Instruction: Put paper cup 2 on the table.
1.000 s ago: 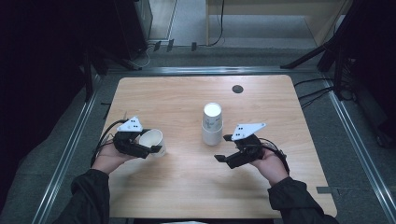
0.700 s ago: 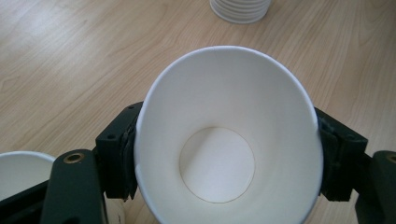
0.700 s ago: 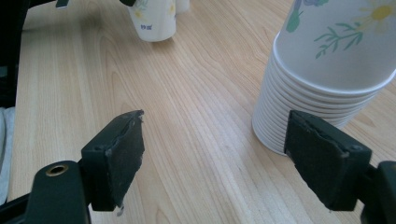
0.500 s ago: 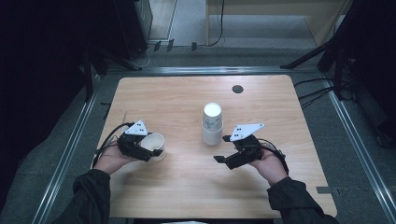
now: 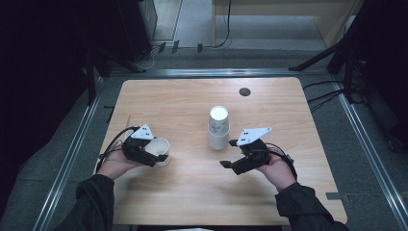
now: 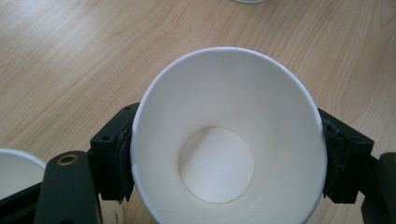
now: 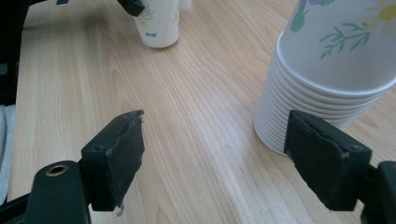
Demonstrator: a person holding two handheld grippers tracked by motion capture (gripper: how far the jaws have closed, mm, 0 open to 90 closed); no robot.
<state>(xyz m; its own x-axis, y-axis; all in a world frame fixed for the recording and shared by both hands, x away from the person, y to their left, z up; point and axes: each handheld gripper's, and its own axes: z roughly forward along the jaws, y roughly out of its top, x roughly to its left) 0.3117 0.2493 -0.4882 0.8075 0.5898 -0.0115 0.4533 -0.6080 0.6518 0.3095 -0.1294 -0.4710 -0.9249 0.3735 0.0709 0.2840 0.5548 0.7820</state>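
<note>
Between the tool's jaws, white paper cup (image 6: 229, 140)

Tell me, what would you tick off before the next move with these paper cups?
1. Single cup sits between the left claw's jaws: ok. The jaws have just been opening, and the pads touch the cup's sides.
2. Single cup upright, mouth up, nothing inside: ok.
3. Single cup's base resting on the table: cannot tell.
4. Right claw open with nothing between its jaws: ok.
5. Stack of cups upright and apart from both claws: ok.
6. Bare tabletop between the single cup and the stack: ok.
</note>
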